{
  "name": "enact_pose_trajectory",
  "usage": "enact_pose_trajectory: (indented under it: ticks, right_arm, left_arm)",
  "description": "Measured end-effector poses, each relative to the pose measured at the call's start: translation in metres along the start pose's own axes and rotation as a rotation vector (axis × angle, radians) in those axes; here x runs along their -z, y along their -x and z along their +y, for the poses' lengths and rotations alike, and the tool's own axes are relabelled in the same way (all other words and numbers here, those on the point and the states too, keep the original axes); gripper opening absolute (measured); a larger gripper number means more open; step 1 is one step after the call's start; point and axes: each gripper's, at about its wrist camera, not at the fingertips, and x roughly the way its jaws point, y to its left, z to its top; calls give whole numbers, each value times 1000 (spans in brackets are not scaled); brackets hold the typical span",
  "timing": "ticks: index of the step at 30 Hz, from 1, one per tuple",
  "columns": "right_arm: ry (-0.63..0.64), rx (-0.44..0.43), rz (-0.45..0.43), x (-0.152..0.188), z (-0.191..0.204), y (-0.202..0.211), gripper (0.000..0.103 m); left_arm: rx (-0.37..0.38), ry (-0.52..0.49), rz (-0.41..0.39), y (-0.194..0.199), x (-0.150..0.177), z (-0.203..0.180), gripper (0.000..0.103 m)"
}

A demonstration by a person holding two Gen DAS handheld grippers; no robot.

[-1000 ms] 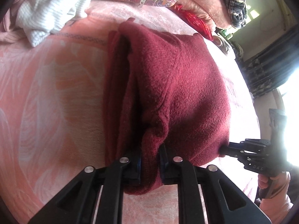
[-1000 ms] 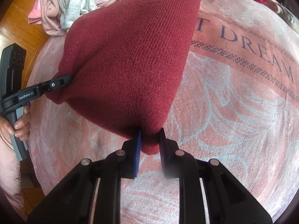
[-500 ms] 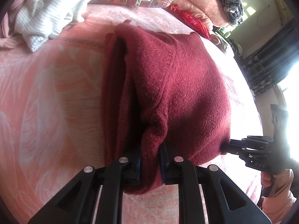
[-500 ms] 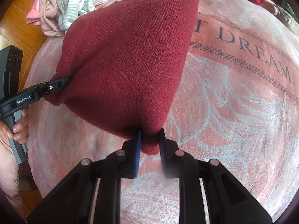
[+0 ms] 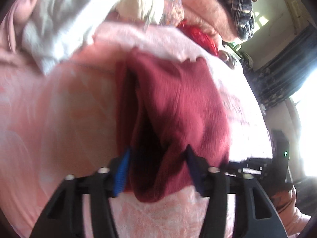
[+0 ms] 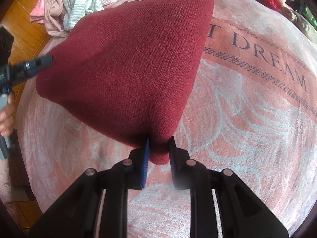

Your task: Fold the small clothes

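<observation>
A dark red knitted garment [image 6: 130, 59] lies folded on a pink bedspread [image 6: 247, 119]. In the left wrist view, which is blurred, the garment [image 5: 178, 109] shows its layered folded edge. My left gripper [image 5: 157, 158] is open, its jaws spread wide on either side of the garment's near corner. My right gripper [image 6: 159, 148] is shut on the garment's other near corner, the cloth pinched between the blue pads. The left gripper [image 6: 39, 64] also shows at the garment's left corner in the right wrist view.
A heap of white and pink clothes [image 6: 73, 2] lies at the far left of the bed. More bedding and a plaid cloth [image 5: 237, 10] are piled at the back. The wooden floor [image 6: 21, 25] shows past the bed's left edge.
My left gripper has opened and let go of the garment's corner; its view has shifted and blurred. My right gripper still pinches its corner.
</observation>
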Motion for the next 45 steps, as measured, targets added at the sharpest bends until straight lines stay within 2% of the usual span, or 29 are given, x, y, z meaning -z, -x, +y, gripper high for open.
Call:
enact_pose_trajectory:
  ticks: [1, 3, 6, 8, 13, 15, 16, 17, 19, 24, 25, 26, 27, 28, 31, 33, 34, 35, 36, 37, 38, 40, 45]
  right_arm:
    - [-2, 2, -1, 0, 1, 0, 18]
    - [-1, 2, -1, 0, 2, 0, 18]
    - [5, 2, 0, 0, 4, 0, 19]
    - [10, 2, 3, -1, 5, -2, 20]
    - [10, -6, 5, -2, 3, -4, 21]
    - [12, -8, 8, -2, 2, -6, 22]
    - [14, -8, 9, -2, 2, -6, 22]
    - [16, -8, 8, -2, 2, -6, 22]
    - [21, -7, 7, -2, 3, -8, 22]
    - [15, -15, 1, 0, 2, -9, 23]
    - [11, -17, 1, 0, 1, -10, 23]
    - [10, -19, 1, 0, 1, -10, 23]
    - [10, -19, 1, 1, 1, -11, 23]
    - [11, -16, 2, 1, 1, -11, 23]
    - [9, -16, 7, -1, 0, -13, 24]
    - [7, -16, 10, -1, 0, -14, 24]
    - [7, -17, 11, -1, 0, -15, 24]
    - [7, -18, 10, -1, -1, -14, 24]
    - [6, -19, 10, -1, -1, -14, 24]
    - [1, -22, 8, -1, -2, -13, 25]
    - [-5, -27, 5, -1, -3, -11, 26]
    - [-11, -32, -3, 1, -6, -7, 28]
    - [-19, -31, -1, 5, -11, -2, 28]
  left_arm:
    - [-19, -15, -6, 0, -9, -4, 67]
    - [-60, -27, -1, -7, -25, -9, 68]
    - [-36, 51, -8, -12, -51, -4, 70]
    - [-24, 107, -9, -22, -67, 1, 75]
    - [-133, 130, 49, -66, -93, 13, 74]
    - [-128, 157, 49, -76, -98, 18, 62]
    - [-112, 168, 54, -81, -101, 20, 47]
    - [-104, 175, 63, -86, -101, 21, 36]
    - [-108, 167, 66, -89, -102, 20, 24]
    - [-138, 67, -45, -60, -106, 1, 16]
    - [-160, 64, -55, -59, -107, 4, 9]
    - [-189, 50, -58, -63, -107, 5, 9]
    - [-240, 15, -41, -72, -107, 7, 9]
    - [-254, 11, -18, -81, -106, 9, 10]
    - [-283, -5, 3, -98, -101, 11, 11]
    - [-265, 13, -1, -93, -101, 12, 12]
    - [-248, 21, -3, -90, -100, 13, 16]
    - [-238, 30, -7, -84, -100, 13, 25]
    - [-232, 42, -11, -74, -98, 14, 30]
    - [-232, 44, -12, -67, -93, 14, 42]
    - [-230, 43, -16, -59, -88, 14, 51]
    - [-226, 32, -26, -39, -71, 12, 60]
    - [-233, 46, -14, -4, -6, 8, 63]
